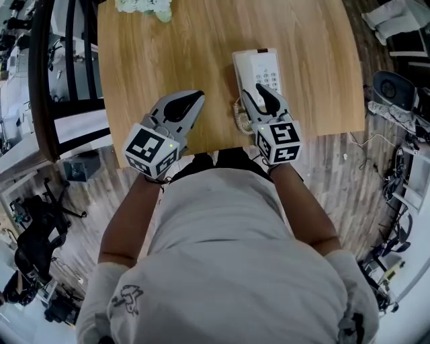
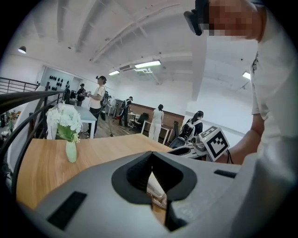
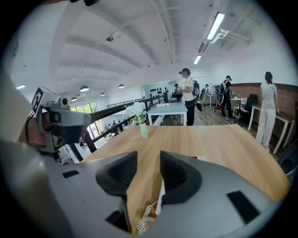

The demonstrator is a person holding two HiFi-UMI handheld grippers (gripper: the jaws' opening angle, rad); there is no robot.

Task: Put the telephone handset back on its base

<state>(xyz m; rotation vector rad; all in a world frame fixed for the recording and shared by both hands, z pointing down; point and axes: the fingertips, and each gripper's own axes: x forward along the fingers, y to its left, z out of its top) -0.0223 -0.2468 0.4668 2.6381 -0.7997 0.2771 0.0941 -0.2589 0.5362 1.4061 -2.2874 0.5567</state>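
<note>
A white telephone (image 1: pixel 259 70) with a keypad lies on the wooden table (image 1: pixel 168 60), near its front edge. The handset seems to rest along its left side. Its coiled cord (image 1: pixel 240 119) curls off the near end. My right gripper (image 1: pixel 259 93) hovers over the phone's near end, jaws apart with only tabletop between them; in the right gripper view (image 3: pixel 149 158) the phone's edge (image 3: pixel 161 197) and cord (image 3: pixel 145 217) show under the right jaw. My left gripper (image 1: pixel 197 99) is to the phone's left over bare wood, tips together (image 2: pixel 151 155), holding nothing.
A small vase of white flowers (image 1: pixel 144 7) stands at the table's far edge. A dark chair (image 1: pixel 67 67) is beside the table on the left. The table's front edge is right under my grippers. Cables and gear lie on the floor at right (image 1: pixel 396 94).
</note>
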